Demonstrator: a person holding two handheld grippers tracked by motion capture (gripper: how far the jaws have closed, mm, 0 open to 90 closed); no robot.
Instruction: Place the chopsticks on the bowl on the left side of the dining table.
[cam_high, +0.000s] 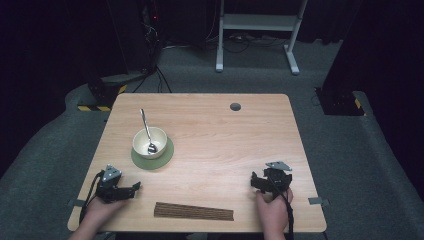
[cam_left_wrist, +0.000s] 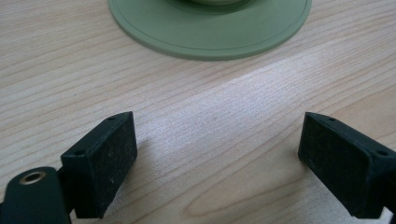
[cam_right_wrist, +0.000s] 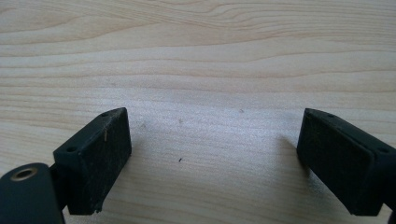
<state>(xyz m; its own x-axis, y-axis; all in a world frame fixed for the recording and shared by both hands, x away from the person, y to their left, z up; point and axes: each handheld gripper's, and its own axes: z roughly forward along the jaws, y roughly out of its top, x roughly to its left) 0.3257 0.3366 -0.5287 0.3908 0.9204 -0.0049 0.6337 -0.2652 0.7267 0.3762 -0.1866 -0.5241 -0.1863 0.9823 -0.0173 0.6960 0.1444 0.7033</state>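
At lower left, the left gripper (cam_high: 134, 188) rests on the tabletop (cam_high: 220, 135), jaws wide apart and empty; at lower right, the right gripper (cam_high: 256, 183) likewise holds nothing.

Free room, reckoned from the cream ceramic bowl (cam_high: 149, 142) on its round green saucer (cam_high: 165, 157). A metal spoon (cam_high: 146, 129) rises from the bowl, blocking passage directly above it. Toward the near edge, bare light wooden table (cam_high: 225, 145) lies open as far as the flat dark brown slatted mat (cam_high: 194, 211). To the right of the bowl, the table is unobstructed.
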